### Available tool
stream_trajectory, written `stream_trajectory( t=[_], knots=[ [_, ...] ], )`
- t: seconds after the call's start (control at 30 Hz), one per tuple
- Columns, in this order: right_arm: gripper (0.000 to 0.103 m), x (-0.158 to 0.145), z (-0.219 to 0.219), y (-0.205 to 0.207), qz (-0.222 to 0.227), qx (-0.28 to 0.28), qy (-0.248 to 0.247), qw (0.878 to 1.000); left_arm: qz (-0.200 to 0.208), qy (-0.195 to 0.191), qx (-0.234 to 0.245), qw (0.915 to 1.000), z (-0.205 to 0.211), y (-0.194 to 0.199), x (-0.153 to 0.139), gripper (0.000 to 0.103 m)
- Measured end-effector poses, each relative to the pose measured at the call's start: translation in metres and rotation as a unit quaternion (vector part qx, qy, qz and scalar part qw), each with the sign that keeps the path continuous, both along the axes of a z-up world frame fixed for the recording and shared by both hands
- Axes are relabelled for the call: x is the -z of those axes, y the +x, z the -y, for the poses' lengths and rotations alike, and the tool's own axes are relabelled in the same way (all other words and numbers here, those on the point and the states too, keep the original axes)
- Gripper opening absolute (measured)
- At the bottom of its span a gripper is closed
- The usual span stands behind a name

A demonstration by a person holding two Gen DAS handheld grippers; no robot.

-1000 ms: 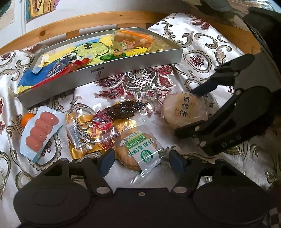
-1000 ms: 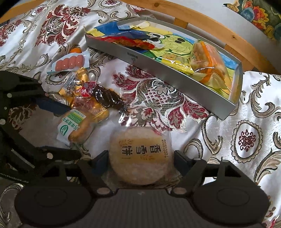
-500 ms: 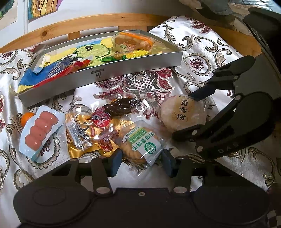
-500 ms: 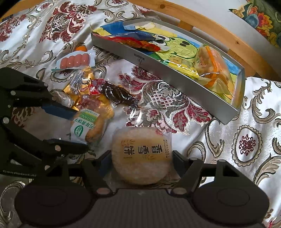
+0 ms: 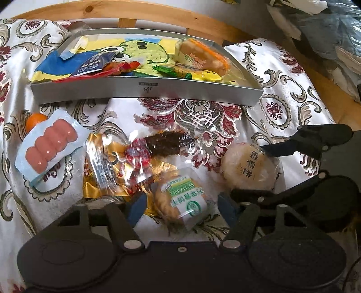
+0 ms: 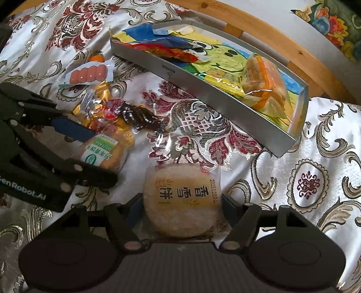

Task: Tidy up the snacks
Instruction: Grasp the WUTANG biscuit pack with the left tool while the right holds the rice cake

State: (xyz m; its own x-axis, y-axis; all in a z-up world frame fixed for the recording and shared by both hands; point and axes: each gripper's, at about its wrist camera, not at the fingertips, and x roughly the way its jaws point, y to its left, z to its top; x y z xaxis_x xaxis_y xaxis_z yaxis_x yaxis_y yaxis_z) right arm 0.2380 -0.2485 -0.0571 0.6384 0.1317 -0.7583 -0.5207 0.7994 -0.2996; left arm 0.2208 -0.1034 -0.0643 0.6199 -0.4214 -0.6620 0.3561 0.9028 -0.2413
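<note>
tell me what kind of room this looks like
Probably a bedroom at home: the snacks lie on a brocade cloth over a soft, rumpled surface, with a curved wooden rail like a bed frame behind and bundled fabric nearby.

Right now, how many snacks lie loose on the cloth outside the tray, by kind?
Round wrapped cakes: 2 (rice cake, green-label biscuit)
Sausage pack: 1
Dark snack with red label: 1
Gold foil pack: 1
Small orange fruit: 1
Total: 6
</note>
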Motion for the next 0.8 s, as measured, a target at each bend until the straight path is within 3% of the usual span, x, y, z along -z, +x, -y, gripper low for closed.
stream_trajectory(
  t=[0.4, 0.53, 0.7, 0.8],
  knots=[
    [0.076, 0.007, -0.014, -0.009, 0.006, -0.026, 0.003, 1.0, 0.006, 0.009, -0.004, 0.9999, -0.007, -0.008, -0.001, 0.055],
    [0.076, 0.005, -0.019, -0.013, 0.01, -0.04, -0.009, 0.999, -0.007, 0.009, -0.006, 0.9999, -0.013, -0.01, -0.002, 0.055],
    [0.076, 0.002, -0.018, -0.015, 0.02, -0.045, -0.034, 0.998, -0.013, 0.007, -0.008, 0.9999, -0.008, -0.004, 0.002, 0.065],
    [0.076, 0.002, -0.018, -0.015, 0.021, -0.043, -0.035, 0.998, -0.007, 0.022, -0.004, 0.9997, -0.003, -0.004, 0.003, 0.064]
  ],
)
